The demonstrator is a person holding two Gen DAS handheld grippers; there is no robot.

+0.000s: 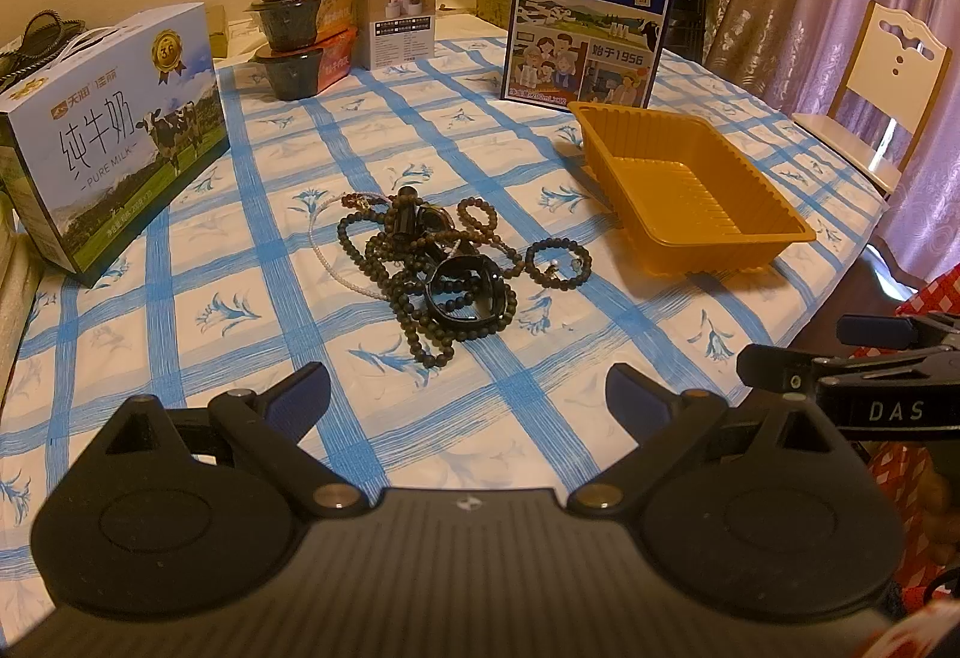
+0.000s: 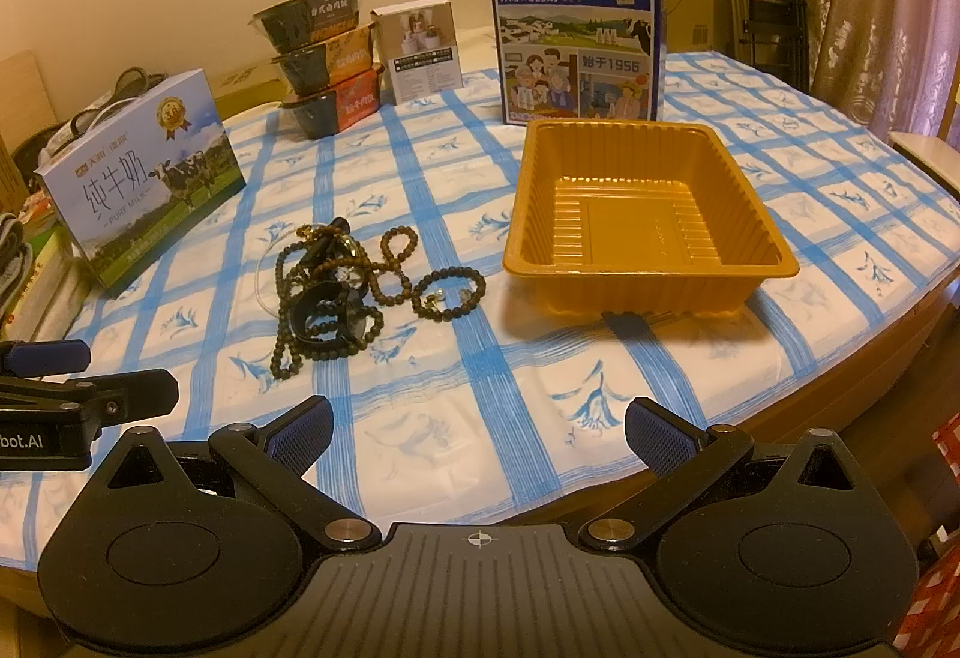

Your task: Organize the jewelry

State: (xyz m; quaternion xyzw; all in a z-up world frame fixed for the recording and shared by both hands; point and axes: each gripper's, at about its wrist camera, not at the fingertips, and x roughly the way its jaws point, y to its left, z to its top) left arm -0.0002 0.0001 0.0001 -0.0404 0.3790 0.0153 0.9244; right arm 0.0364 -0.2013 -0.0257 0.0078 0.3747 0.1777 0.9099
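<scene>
While grippers gape, jewelry (image 1: pixel 441 262) lies heaped.

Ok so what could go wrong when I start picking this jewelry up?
The beads lie in one tangled pile, so lifting one strand will likely drag the others along. The thin white strand may slip from the fingers. The tray looks light and sits apart from the pile, so a trailing strand could nudge it.

Jewelry heap (image 1: pixel 432 268) lies mid-table (image 1: pixel 240 250), tray (image 1: pixel 690 184) just to its right, apart. Upright milk carton (image 1: pixel 591 15) behind tray, near far edge. Lying milk box (image 1: pixel 114 129) at left edge. 3 stacked bowls (image 1: pixel 303 15) w/ small box (image 1: pixel 399 18) beside them, far-left corner.
</scene>
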